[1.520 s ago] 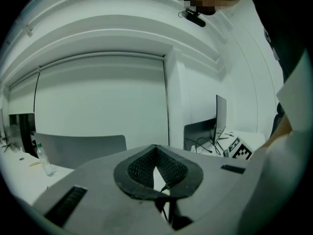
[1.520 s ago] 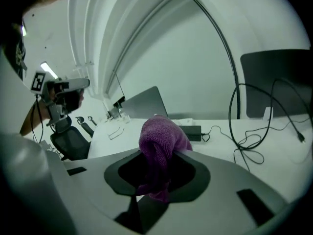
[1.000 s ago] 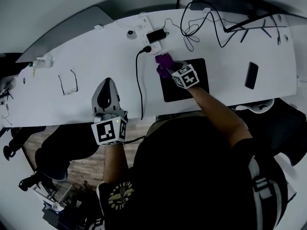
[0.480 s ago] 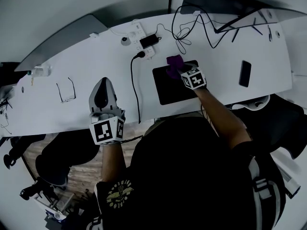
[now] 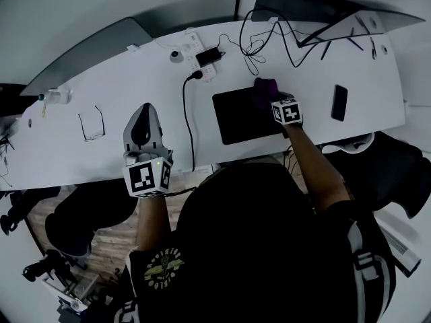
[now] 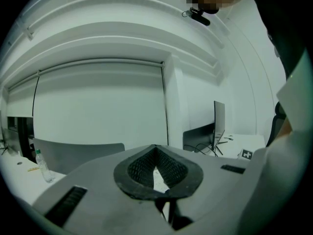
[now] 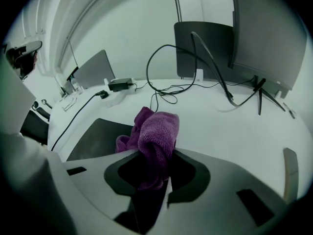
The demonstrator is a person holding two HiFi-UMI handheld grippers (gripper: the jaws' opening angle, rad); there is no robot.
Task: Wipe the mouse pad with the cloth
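A black mouse pad (image 5: 244,118) lies on the white desk (image 5: 121,86) in the head view. My right gripper (image 5: 272,97) is over the pad's far right corner, shut on a bunched purple cloth (image 5: 264,88). In the right gripper view the cloth (image 7: 157,129) sticks out between the jaws of this gripper (image 7: 159,153), hanging over the pad (image 7: 95,140) at its right edge. My left gripper (image 5: 144,109) rests over the desk's near edge to the left, shut, with nothing between its jaws. In the left gripper view it (image 6: 155,150) points at a wall.
A black cable (image 5: 185,116) runs from a power strip (image 5: 202,60) to the desk's near edge, left of the pad. Glasses (image 5: 89,123) and a bottle (image 5: 52,97) lie far left. A phone (image 5: 339,102) sits right of the pad. Tangled cables (image 5: 266,42) and a monitor (image 5: 323,9) stand behind.
My right gripper has carried the cloth rightward along the pad's far edge, from its left corner to its right corner. The left gripper has stayed put.
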